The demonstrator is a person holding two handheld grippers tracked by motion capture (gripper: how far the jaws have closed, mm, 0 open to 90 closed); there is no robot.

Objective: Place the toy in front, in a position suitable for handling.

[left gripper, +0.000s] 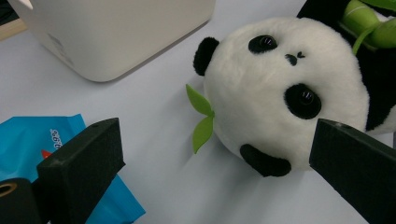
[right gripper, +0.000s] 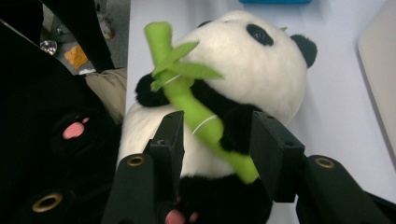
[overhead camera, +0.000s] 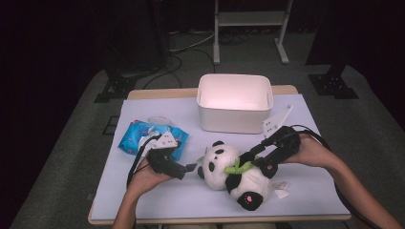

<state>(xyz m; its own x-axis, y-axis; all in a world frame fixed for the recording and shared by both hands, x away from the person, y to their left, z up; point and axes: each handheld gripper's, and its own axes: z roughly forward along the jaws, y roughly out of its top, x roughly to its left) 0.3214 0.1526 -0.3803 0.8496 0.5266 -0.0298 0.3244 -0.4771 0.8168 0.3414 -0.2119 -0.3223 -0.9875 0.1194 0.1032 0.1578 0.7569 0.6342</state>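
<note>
A plush panda (overhead camera: 234, 171) is seen lying on its back near the front edge of the table (overhead camera: 305, 195), a little right of the middle, with its head turned toward the left gripper and a green felt bamboo stalk (right gripper: 196, 107) stitched across its chest. The right gripper (overhead camera: 249, 161) is brought over the toy's torso from the right side; its jaws are held partly open on either side of the bamboo stalk and chest, and in the right gripper view the pads are seen beside the plush without clearly pressing on it, so nothing is judged to be gripped. The left gripper (overhead camera: 191, 168) is held just left of the panda's head with its jaws spread wide and nothing between them.

Toward the left edge a blue wipes packet (overhead camera: 143, 138) is laid flat, and a white storage bin (overhead camera: 235, 102) stands at the far edge, open side up.

If the right jaws are closed here, only the thin bamboo stalk or loose fur may be caught, and the soft, rounded body could slip or swing when lifted. The dangling toy could also be knocked against the bin's near wall if it is carried too low.
</note>
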